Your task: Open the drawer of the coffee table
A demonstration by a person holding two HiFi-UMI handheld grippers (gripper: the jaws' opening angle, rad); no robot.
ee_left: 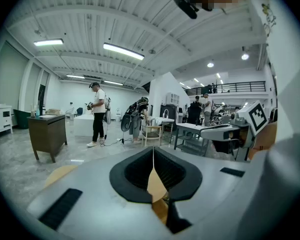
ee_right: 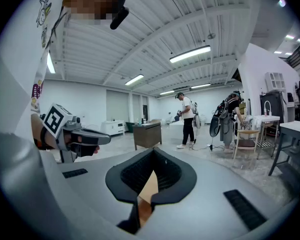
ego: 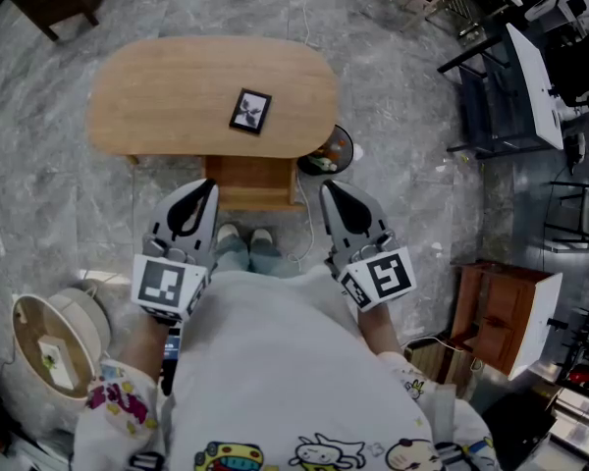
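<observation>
Jaws shut, empty, on two: left gripper (ego: pixel 206 189), right gripper (ego: pixel 330 192); one coffee table (ego: pixel 157 96), one drawer (ego: pixel 253 183)

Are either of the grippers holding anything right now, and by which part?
Nothing is held. The left gripper and the right gripper both have their jaws shut together with nothing between them, clear of the coffee table.
</observation>
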